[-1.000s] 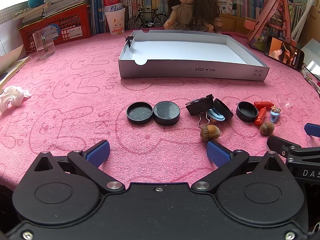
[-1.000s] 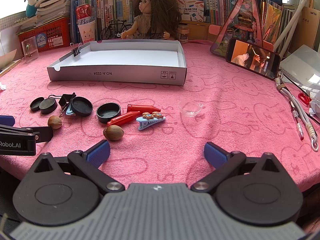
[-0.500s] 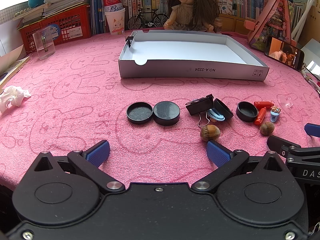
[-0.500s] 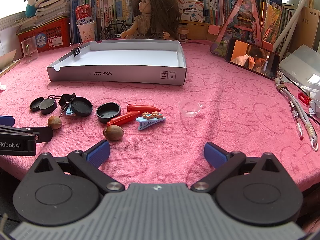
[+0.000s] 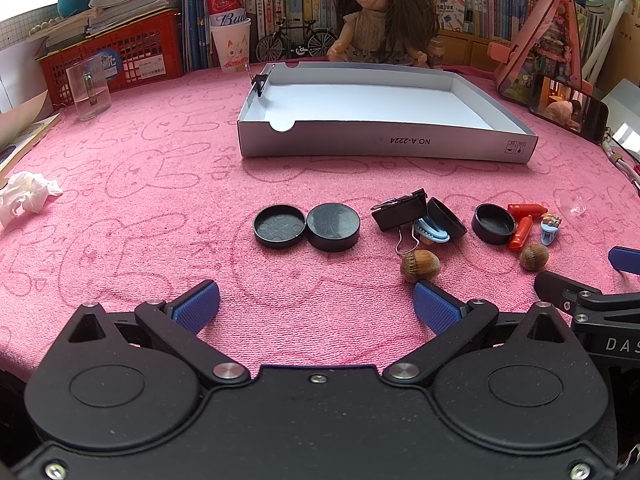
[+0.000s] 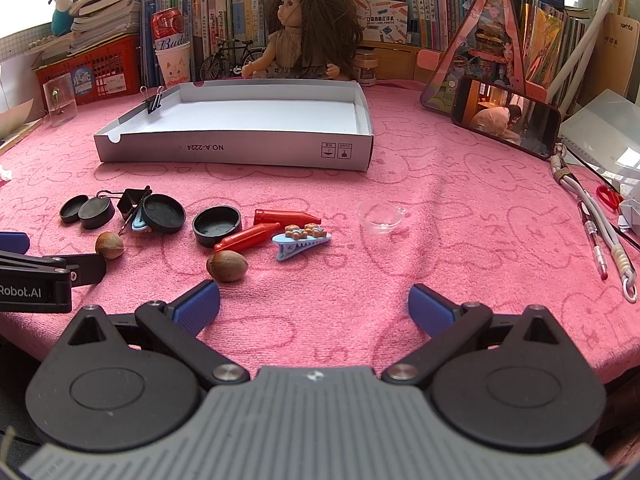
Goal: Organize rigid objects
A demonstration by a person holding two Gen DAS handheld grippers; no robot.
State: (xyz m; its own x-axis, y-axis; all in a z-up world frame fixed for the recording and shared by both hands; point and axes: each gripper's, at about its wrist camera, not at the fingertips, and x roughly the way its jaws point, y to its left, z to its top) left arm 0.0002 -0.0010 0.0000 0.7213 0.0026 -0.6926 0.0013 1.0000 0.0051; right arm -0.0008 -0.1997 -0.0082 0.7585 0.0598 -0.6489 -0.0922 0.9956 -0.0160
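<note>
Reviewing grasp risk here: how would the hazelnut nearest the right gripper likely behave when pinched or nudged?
The hazelnut looks rounded and smooth-shelled, so it may slip from the open right gripper. Nudged, it would probably roll, though the pink towel should slow it.

Only the phone [image 6: 507,121] at the table's far right edge has changed — the video on its screen shows a different scene now, with a figure bent low [image 5: 567,109]. Your grippers and the small things on the cloth show no shift.
</note>
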